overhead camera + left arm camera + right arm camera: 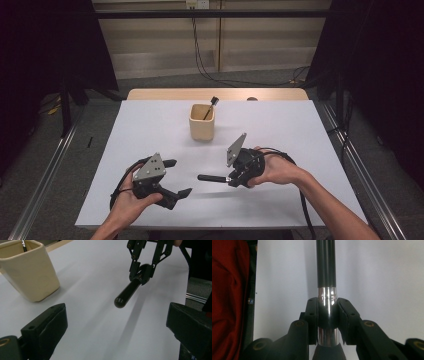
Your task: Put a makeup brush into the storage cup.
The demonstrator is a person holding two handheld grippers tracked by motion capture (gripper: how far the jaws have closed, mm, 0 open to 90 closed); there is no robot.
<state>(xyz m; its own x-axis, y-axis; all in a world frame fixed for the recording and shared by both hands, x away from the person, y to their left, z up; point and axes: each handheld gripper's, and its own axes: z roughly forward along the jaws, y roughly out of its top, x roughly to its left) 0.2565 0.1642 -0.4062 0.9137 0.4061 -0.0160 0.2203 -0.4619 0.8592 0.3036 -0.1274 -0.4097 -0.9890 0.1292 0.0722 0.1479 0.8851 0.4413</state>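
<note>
Right jaws: the right gripper (231, 178) is clamped on a brush (212, 178), its pads pressing on the silver metal collar (327, 306) where the handle meets the head; the same grip shows from ahead in the left gripper view, right gripper (141, 275).
Left jaws: the left gripper (180, 177) stands wide apart with nothing between the pads; bare table shows through the gap, left gripper (115, 335).
Where the brush is: held roughly level just above the table, handle pointing toward the left gripper, near it but apart; its rounded end (120, 302) faces the left gripper view's camera.
Brush, make: a round, smooth, glossy black handle (326, 262); a polished, mirror-like collar with fine rings; a dark, fuzzy head just behind the pads.
Cup: a cream square-sided holder (202, 123) with rounded corners and a matt, slightly grained surface stands upright toward the far middle of the table, well apart from both grippers; a thin dark tool (210, 107) leans in it, its tip above the rim.
Gripper bodies: black, hard, with bolted linkages; a grey three-cornered plate (150, 167) tops each one.
Surface: a white, smooth, matt table top (280, 125) with a light wooden strip along its far edge.
Room: grey floor, dark curtains at both sides, cables hanging down a pale back wall, metal rails beside the table.
Person: both hands come in from the near edge; red cloth (229, 302) shows in the right gripper view.
</note>
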